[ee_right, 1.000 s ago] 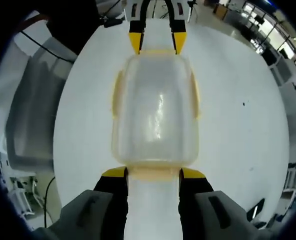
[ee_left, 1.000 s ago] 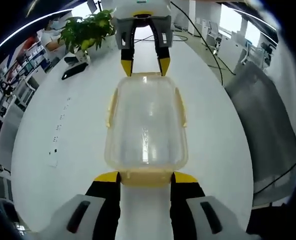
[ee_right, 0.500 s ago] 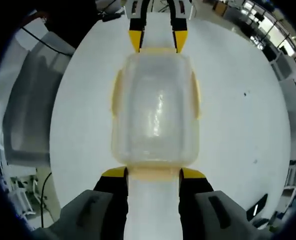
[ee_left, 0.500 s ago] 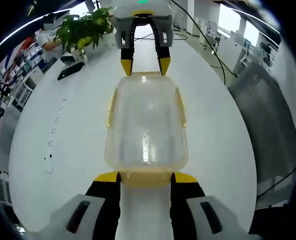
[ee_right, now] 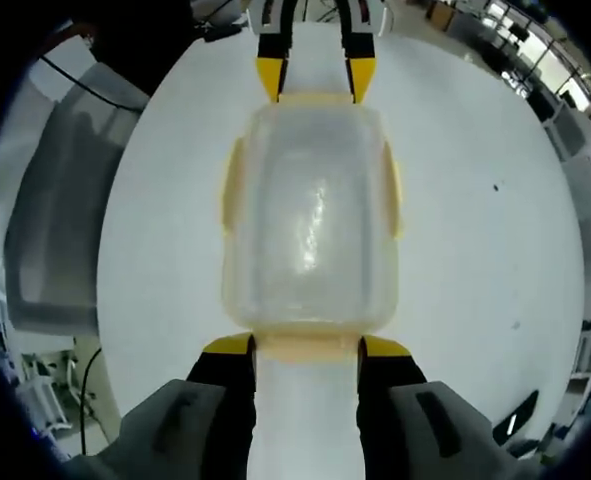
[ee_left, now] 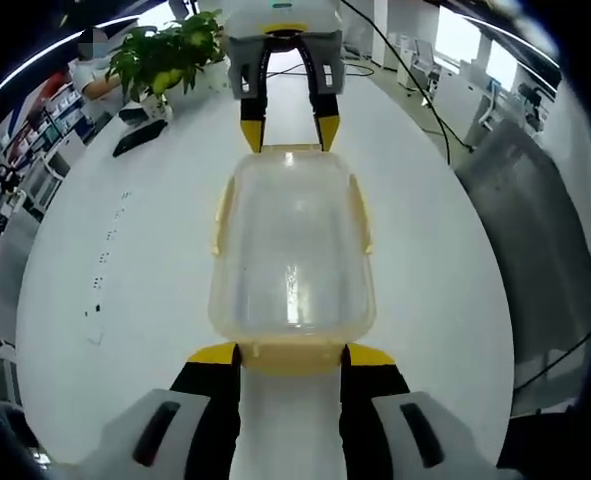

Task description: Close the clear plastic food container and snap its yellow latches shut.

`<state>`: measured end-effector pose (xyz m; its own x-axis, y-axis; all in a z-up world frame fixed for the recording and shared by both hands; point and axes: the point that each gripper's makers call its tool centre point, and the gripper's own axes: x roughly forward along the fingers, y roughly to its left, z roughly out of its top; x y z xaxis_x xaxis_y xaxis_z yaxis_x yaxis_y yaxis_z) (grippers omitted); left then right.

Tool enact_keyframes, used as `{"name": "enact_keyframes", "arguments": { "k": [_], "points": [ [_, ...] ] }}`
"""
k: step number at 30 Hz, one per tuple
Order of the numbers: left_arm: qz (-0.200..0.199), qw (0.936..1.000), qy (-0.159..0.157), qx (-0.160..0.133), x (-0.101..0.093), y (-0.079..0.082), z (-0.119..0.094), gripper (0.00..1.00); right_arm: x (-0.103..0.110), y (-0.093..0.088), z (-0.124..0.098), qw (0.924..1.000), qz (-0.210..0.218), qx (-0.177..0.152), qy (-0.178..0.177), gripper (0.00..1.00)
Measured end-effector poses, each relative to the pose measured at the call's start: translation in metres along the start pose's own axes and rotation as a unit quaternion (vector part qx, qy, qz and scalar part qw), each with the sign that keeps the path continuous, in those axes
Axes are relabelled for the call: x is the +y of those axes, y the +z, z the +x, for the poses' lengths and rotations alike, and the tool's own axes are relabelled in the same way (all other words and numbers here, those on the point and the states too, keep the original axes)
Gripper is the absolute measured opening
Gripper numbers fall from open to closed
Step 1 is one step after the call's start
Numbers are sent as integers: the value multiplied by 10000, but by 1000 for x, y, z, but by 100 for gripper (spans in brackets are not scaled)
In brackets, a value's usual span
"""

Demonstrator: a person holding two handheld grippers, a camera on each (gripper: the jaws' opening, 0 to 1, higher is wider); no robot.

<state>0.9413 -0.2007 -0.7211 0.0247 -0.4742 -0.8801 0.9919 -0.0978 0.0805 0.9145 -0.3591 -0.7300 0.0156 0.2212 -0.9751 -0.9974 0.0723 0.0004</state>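
Note:
A clear plastic food container [ee_left: 293, 240] with its lid on lies lengthwise between my two grippers over a white table [ee_left: 125, 300]. Yellow latches [ee_left: 218, 215] run along its long sides. My left gripper [ee_left: 293, 352] is shut on the near yellow end latch [ee_left: 293, 362], one jaw against each side of it. My right gripper [ee_left: 289, 135] faces me and clasps the far end. In the right gripper view the same container [ee_right: 310, 220] sits with its end latch [ee_right: 308, 352] between my right gripper's [ee_right: 305, 348] jaws, and the left gripper [ee_right: 315, 82] holds the far end.
A potted plant [ee_left: 170, 55] and a black object [ee_left: 140, 135] stand at the table's far left. A grey chair [ee_left: 520, 240] is beside the right edge, with black cables [ee_left: 415, 90] trailing across the table. The same grey chair [ee_right: 60, 210] is at the left in the right gripper view.
The background has slid a little in both views while the container stays fixed between the jaws. Both grippers and the container have shifted together. The grips have not changed.

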Motion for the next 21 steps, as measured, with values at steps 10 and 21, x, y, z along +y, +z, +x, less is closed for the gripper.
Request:
{"name": "enact_keyframes", "arguments": {
  "k": [10, 21],
  "points": [
    [-41, 10000, 20, -25, -1, 0, 1, 32, 0, 1, 0, 10000, -42, 14, 28, 35],
    [-8, 10000, 54, -28, -1, 2, 1, 32, 1, 1, -2, 10000, -45, 49, 37, 36]
  ]
}}
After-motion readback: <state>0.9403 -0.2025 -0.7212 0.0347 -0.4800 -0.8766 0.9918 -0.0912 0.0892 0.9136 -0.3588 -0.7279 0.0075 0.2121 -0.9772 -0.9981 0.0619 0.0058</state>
